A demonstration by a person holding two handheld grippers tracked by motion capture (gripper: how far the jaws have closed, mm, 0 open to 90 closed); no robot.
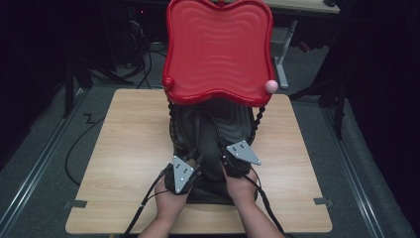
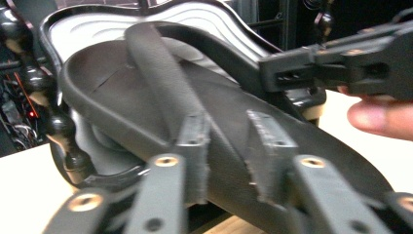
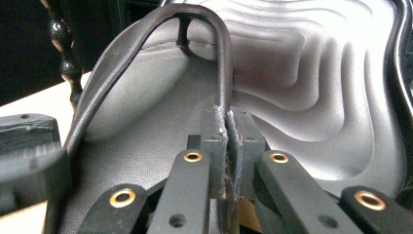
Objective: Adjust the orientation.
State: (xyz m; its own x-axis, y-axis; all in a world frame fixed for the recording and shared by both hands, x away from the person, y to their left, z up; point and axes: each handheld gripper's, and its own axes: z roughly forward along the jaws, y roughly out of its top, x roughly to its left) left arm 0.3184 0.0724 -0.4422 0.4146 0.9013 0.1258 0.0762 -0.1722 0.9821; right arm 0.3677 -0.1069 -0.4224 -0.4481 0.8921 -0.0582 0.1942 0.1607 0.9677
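Red tray towers over black sandal and beaded posts.

We see a large black flip-flop lying on the lower tier of a two-tier stand, toe away from us, its heel jutting over the near rim. Its V-shaped strap arches above the sole.
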